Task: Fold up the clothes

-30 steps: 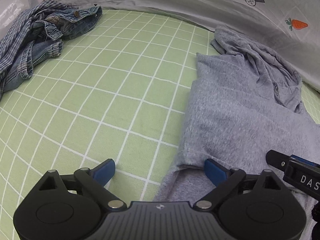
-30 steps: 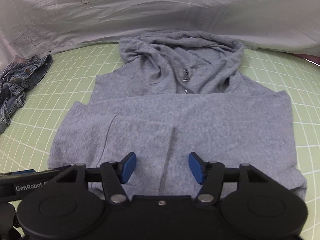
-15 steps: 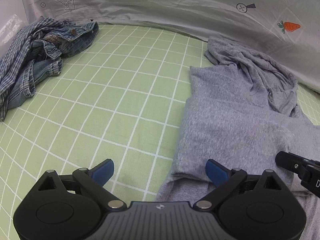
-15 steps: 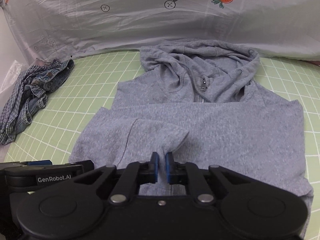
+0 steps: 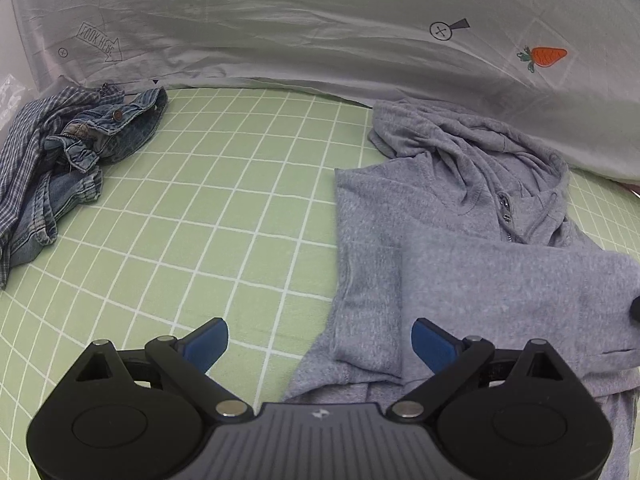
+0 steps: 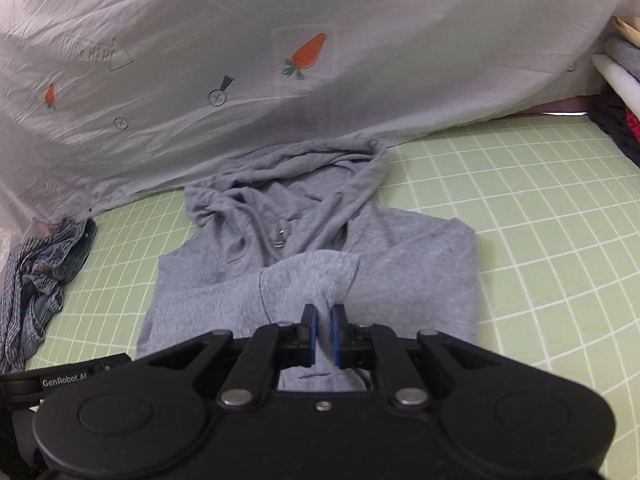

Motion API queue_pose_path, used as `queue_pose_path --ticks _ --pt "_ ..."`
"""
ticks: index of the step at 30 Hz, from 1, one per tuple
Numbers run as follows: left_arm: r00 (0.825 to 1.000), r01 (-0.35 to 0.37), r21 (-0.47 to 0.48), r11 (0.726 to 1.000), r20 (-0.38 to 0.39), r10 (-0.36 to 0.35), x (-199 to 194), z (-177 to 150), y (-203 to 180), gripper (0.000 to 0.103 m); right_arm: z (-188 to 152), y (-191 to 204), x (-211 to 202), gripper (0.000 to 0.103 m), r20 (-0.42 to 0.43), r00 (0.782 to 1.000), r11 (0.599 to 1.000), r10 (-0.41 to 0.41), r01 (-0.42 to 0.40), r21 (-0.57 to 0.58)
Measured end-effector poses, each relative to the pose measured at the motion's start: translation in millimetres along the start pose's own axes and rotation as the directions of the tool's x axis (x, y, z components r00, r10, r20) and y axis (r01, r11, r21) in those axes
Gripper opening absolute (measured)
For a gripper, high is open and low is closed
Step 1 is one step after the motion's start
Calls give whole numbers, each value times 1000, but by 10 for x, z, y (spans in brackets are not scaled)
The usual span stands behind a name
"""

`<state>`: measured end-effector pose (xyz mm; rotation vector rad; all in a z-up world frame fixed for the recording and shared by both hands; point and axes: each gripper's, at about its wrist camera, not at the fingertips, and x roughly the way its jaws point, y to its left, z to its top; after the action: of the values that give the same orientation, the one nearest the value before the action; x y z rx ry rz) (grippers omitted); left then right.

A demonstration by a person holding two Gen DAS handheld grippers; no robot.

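A grey zip hoodie (image 6: 420, 264) lies front-up on the green gridded mat (image 6: 540, 216), its long axis running from the claws toward the white printed sheet (image 6: 360, 80) at the back, with the hood (image 6: 296, 172) bunched at the far end against that sheet. In the left wrist view the same hoodie (image 5: 460, 248) sits to the right of centre, and the mat (image 5: 224, 208) stretches bare to its left.

The right claw (image 6: 323, 334) is pinched tight on a fold of the hoodie's fabric, which rises in a small peak from the blue pads (image 6: 310, 334) and drapes across the chest just below the zip pull (image 6: 279, 236) (whether this is a sleeve or the hem cannot be told).

The left claw (image 5: 320, 340) stands wide apart and holds nothing; its right pad (image 5: 432, 344) is over the hoodie's near left edge, its left pad over the mat.

A crumpled heap of denim and checked clothes (image 5: 60, 160) lies well apart at the mat's far left.
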<state>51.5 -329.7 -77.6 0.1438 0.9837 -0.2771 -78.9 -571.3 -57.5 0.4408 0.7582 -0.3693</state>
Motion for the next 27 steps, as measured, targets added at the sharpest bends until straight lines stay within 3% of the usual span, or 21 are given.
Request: queue_pose_path --ticks 8,15,20,23,25,27 --pt "999 -12 70 997 -29 14 102 -30 -169 98 20 -419 83 9 -23 996 993 -89 90 73" --pt "997 -49 127 991 -58 57 206 -108 -222 98 -97 -478 333 17 -92 980 984 -176 177 7" --pt "994 -48 133 990 -94 61 284 -188 -224 98 -177 -476 426 23 -116 976 983 -184 181 -39" --pt "991 -44 177 983 -116 66 306 -203 -249 101 -175 -477 444 34 -122 976 983 -179 174 -56" --pt "988 -41 214 976 -136 71 322 -217 -273 101 -165 -512 468 57 -140 970 980 -200 196 -40" --pt "986 -36 222 974 -153 71 326 -240 -277 101 -151 -576 462 68 -155 965 977 -213 213 -15"
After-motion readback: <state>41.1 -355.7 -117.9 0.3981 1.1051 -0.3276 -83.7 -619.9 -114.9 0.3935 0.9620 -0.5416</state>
